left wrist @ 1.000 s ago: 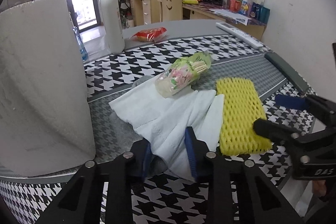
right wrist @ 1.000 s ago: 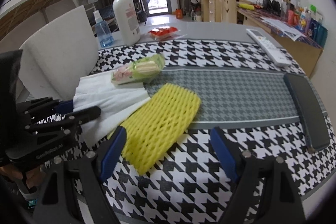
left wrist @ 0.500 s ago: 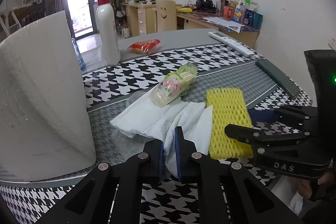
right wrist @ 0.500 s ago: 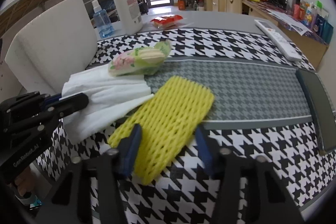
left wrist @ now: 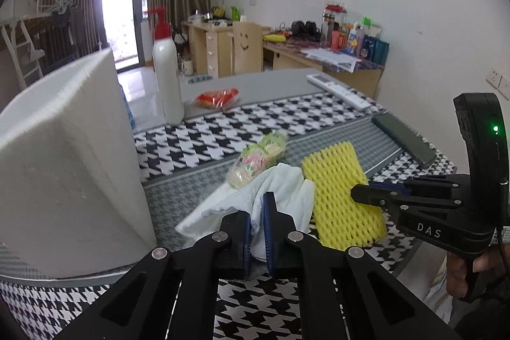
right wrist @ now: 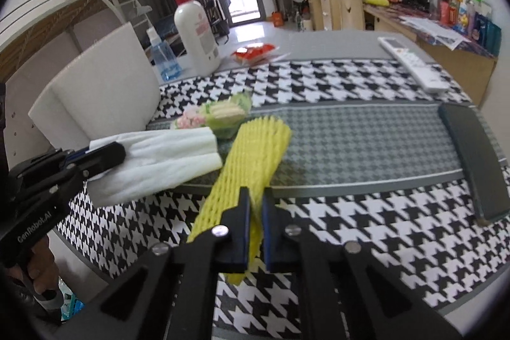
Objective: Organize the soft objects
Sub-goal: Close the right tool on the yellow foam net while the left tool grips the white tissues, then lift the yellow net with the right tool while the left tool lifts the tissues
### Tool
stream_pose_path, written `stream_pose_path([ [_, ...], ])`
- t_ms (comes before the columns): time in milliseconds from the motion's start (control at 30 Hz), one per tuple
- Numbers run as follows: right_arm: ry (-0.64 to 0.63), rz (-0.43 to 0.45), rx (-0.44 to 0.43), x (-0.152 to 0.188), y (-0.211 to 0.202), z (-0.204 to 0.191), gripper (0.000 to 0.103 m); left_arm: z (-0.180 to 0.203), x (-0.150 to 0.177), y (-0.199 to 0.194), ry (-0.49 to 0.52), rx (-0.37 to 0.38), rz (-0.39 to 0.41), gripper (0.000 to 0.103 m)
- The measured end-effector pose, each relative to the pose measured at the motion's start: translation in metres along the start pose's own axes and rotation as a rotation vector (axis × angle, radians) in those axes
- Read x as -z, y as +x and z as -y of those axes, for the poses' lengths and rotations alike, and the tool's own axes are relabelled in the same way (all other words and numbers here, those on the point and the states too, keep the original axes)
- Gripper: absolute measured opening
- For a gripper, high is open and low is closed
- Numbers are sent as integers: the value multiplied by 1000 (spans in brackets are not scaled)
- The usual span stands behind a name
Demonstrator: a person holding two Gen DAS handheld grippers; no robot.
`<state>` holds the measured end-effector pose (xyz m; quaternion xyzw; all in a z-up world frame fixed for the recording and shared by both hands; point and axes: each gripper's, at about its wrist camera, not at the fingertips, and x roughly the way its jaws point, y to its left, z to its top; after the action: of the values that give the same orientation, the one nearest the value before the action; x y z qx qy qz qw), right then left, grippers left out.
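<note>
- At the table's near edge, the left gripper [left wrist: 256,231] pinches the white cloth [left wrist: 287,193]; the right gripper [right wrist: 254,231] pinches the yellow foam net [right wrist: 255,148].
- Both grasps look made, so lifting each piece clear comes next.

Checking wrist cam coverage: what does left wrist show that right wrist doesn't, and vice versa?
Left wrist only: the left hand-held gripper pinching the white folded paper towel seen from behind, and the green status light on the other unit.
Right wrist only: the right hand-held gripper shut on the yellow foam mesh sleeve, and the clear blue spray bottle.
Both: towel, sleeve, floral plastic packet, white pump bottle, white remote control, dark flat case.
</note>
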<state>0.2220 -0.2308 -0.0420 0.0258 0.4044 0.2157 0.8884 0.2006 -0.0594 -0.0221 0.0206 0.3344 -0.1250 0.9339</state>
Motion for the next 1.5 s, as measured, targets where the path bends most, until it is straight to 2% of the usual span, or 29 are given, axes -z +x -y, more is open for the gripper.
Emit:
stream_pose_path([
  [300, 7, 58, 22, 3, -31, 3, 9, 4, -14, -30, -24, 62, 84, 8],
  [433, 21, 76, 32, 4, -40, 7, 9, 5, -11, -32, -35, 94, 84, 7],
  [533, 22, 78, 40, 6, -42, 9, 9, 8, -5, -27, -22, 81, 62, 8],
  [867, 27, 69, 30, 10, -41, 9, 9, 12, 32, 0, 17, 37, -91, 9],
  [900, 26, 70, 26, 10, -41, 8, 9, 11, 34, 0, 19, 28, -102, 13],
  [967, 25, 72, 20, 11, -41, 7, 9, 9, 38, 0, 30, 7, -123, 31],
  [1000, 23, 73, 17, 11, -41, 6, 9, 8, 40, -2, 35, -10, -121, 48],
  [1033, 22, 74, 14, 12, -41, 6, 9, 7, 42, -6, 40, -27, -114, 59],
  [1100, 19, 74, 9, 13, -41, 5, 9, 7, 43, -15, 53, -54, -85, 62],
  [1200, 17, 72, 7, 13, -40, 5, 9, 8, 39, -25, 71, -47, -51, 63],
  [1367, 12, 76, 3, 12, -41, 2, 9, 11, 27, -18, 117, -62, -32, 63],
  [1500, 6, 70, 2, 13, -38, 1, 9, 10, 22, 8, 160, -25, -101, 63],
])
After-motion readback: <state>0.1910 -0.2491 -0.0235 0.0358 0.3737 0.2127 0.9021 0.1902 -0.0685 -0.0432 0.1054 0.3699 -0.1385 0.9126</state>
